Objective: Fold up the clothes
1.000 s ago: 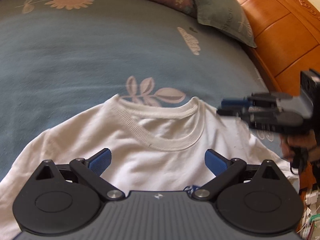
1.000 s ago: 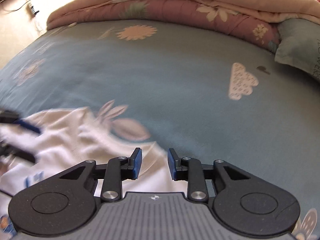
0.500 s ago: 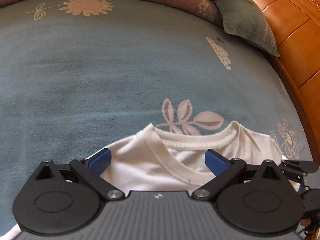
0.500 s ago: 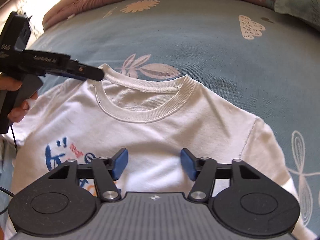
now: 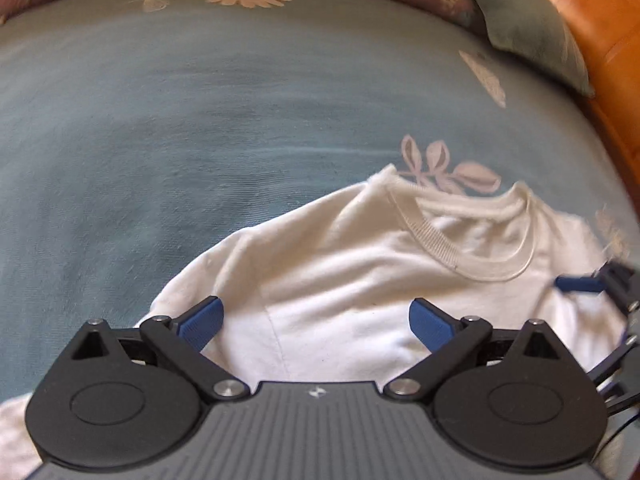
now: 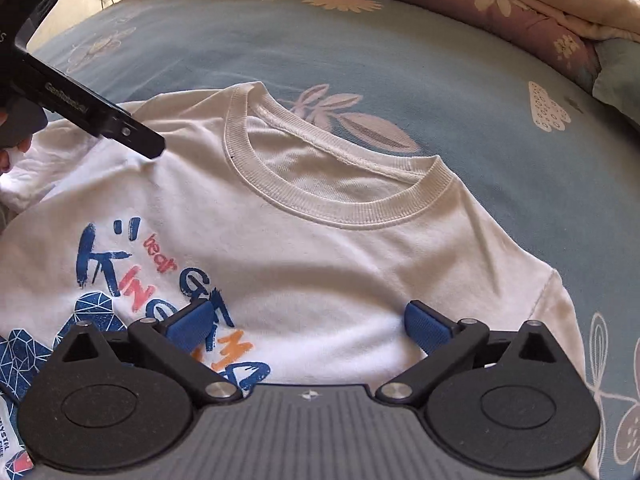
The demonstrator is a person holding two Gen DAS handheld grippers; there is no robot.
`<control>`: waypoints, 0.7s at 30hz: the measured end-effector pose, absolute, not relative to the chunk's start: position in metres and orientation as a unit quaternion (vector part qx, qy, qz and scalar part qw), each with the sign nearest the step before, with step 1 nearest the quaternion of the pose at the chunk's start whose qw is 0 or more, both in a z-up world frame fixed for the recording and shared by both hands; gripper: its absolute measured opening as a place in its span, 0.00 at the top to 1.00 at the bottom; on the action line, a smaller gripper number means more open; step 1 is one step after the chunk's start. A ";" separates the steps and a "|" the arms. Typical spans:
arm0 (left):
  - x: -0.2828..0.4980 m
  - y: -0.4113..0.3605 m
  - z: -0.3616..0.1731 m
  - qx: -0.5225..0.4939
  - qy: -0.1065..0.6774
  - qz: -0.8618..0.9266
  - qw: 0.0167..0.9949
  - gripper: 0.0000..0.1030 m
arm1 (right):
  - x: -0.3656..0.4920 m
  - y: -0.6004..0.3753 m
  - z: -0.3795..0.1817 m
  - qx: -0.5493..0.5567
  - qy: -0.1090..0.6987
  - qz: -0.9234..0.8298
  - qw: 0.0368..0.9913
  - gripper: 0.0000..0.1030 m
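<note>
A white T-shirt (image 6: pixel 320 248) with a blue, red and orange chest print lies face up on the blue bedsheet (image 6: pixel 400 48), collar toward the far side. In the left wrist view the shirt (image 5: pixel 340 272) shows its left shoulder and sleeve. My left gripper (image 5: pixel 316 320) is open and empty, low over the left shoulder; it also shows in the right wrist view (image 6: pixel 152 148) at the shirt's left shoulder. My right gripper (image 6: pixel 308 326) is open and empty over the chest, and its blue finger shows in the left wrist view (image 5: pixel 580 284).
A rolled pink floral quilt (image 6: pixel 480 4) lies along the far edge of the bed. A grey-green pillow (image 5: pixel 532 36) sits at the far right against the orange wooden headboard (image 5: pixel 600 20). Blue sheet (image 5: pixel 200 120) stretches beyond the shirt.
My left gripper has shifted left, from the collar to the left shoulder and sleeve. My right gripper has opened wider and moved closer over the chest.
</note>
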State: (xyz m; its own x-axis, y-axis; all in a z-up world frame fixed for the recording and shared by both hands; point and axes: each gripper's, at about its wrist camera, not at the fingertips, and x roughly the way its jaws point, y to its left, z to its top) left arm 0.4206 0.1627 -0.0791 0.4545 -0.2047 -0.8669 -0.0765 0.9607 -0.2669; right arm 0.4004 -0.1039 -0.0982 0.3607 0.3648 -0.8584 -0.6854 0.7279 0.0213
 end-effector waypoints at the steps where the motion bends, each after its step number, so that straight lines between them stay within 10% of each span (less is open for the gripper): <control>1: 0.417 0.166 -0.075 -0.147 0.521 -0.037 0.840 0.04 | 0.402 -0.104 -0.098 -0.174 0.463 0.327 0.805 0.00; 21: 0.367 0.204 -0.077 -0.136 0.515 0.084 0.842 0.03 | 0.399 -0.098 -0.101 -0.180 0.456 0.311 0.814 0.00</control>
